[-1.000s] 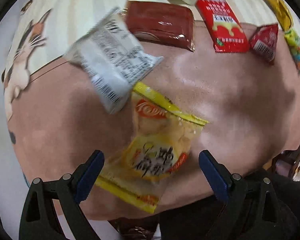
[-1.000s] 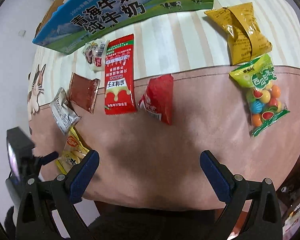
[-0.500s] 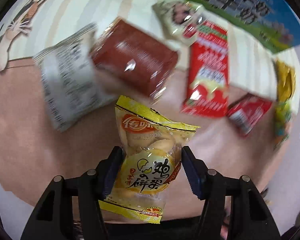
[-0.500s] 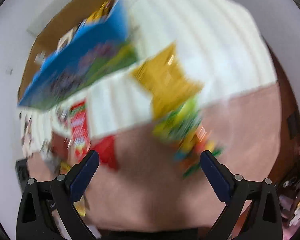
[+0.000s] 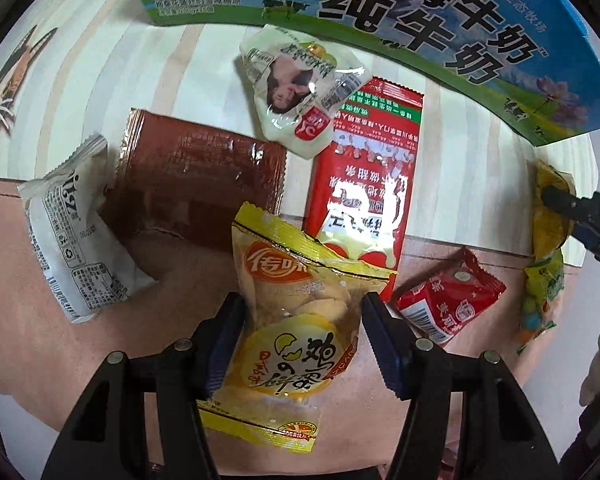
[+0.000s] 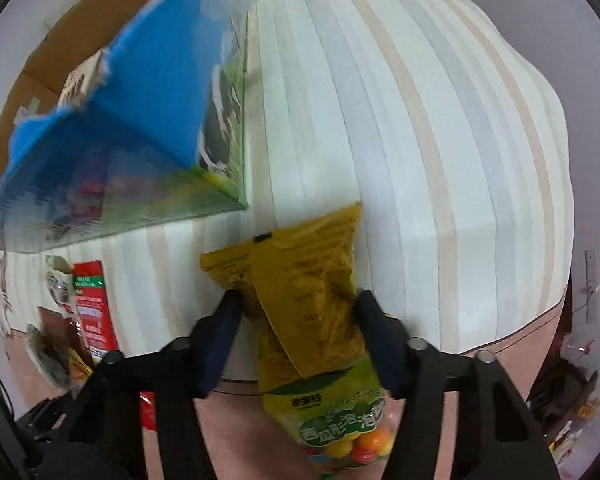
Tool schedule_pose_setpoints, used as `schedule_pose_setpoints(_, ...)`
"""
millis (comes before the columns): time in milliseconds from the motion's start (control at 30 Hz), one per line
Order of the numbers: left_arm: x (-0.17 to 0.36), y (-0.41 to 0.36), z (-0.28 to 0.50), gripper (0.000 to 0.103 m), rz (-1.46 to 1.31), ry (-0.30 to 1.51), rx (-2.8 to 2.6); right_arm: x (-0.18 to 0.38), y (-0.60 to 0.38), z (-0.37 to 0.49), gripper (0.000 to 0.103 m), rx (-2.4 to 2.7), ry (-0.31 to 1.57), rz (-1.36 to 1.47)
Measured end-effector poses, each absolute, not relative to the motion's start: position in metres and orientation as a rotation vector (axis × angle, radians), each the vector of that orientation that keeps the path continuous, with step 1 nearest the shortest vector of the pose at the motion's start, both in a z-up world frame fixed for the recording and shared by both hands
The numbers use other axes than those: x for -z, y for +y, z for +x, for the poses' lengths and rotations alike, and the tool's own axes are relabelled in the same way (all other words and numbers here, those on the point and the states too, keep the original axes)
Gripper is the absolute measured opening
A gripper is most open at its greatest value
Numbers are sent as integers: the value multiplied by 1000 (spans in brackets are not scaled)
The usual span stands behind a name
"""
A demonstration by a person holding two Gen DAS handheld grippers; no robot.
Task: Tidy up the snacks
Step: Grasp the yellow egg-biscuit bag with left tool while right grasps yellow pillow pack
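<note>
Seven snack packets and one milk carton (image 5: pixel 420 12) sit on the tabletop (image 5: pixel 40 340). My left claw (image 5: pixel 300 344) grasps the yellow biscuit packet (image 5: pixel 296 320) near the front edge, jaws narrowed onto its sides. My right claw (image 6: pixel 296 340) is closing on the mustard-yellow packet (image 6: pixel 300 288), pads touching it, beside the gumball bag (image 6: pixel 340 420).

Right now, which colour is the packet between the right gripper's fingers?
Mustard yellow packet, best seen in the right wrist view.
</note>
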State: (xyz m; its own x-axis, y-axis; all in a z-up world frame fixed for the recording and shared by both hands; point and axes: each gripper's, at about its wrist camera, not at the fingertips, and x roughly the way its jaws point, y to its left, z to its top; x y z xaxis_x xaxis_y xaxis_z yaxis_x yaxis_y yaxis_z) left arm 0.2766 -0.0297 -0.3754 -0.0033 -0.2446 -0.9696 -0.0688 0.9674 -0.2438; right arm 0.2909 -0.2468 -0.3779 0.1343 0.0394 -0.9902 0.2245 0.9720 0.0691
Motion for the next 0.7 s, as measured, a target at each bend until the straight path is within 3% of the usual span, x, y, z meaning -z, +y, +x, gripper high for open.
schedule_pose_setpoints(67,376,-3,275,61,-284,1580,153,365,-243,291,44,113,1412,243)
schedule_pose_setpoints(333,393,25,257,63,-365,1634,228,329,-217,246,44,-36,1396,320)
schedule_pose_setpoints(600,392,25,237,64,-277,1648,283,390,-184,167,44,-58,1566,390)
schedule_pose_setpoints(700,393,11,230,67,-199,1661,318,416,-181,162,53,-41,1619,405)
